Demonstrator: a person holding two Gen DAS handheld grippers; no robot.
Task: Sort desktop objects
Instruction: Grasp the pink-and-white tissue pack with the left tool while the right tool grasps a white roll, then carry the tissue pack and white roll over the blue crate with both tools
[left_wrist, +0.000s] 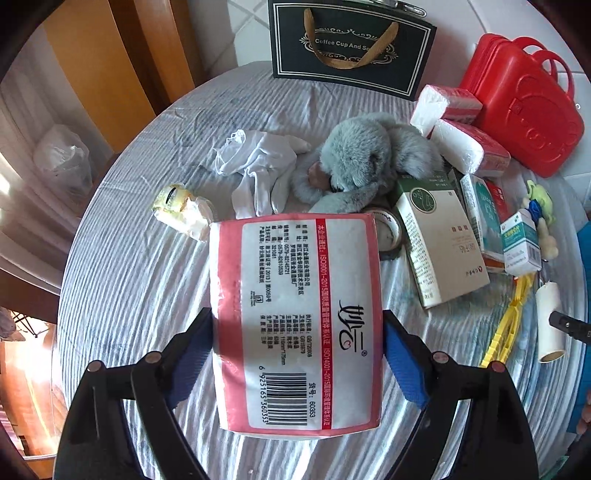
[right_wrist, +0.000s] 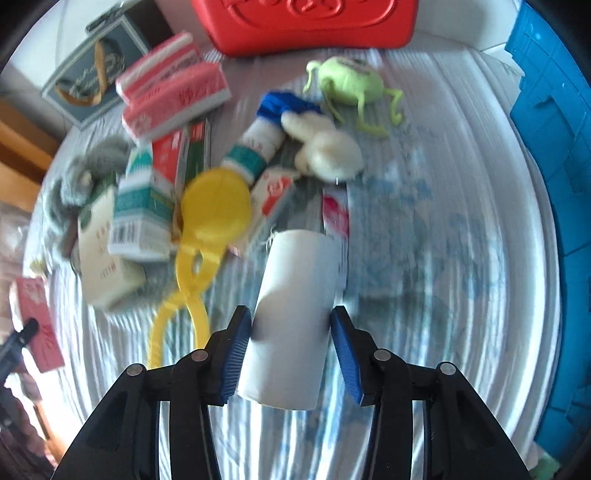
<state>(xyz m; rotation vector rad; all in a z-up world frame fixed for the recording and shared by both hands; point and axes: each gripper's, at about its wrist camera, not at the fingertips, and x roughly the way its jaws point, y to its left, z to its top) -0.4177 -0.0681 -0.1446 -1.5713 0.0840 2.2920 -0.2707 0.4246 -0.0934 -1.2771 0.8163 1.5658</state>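
Left gripper (left_wrist: 297, 354) clamped on tissue pack (left_wrist: 295, 321), lifted over bench (left_wrist: 129, 280). Right gripper (right_wrist: 291, 350) jaws astride roll (right_wrist: 295, 317) — blurred, seemingly not yet pinching. Boxes (left_wrist: 439, 243), koala (left_wrist: 354, 162), gloves (left_wrist: 258, 162) unsorted — early stage.

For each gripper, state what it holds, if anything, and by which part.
Left gripper grips the tissue pack across its long sides, near the barcode end. Right gripper straddles the white roll; the right pad shows a gap, so a hold cannot be told.
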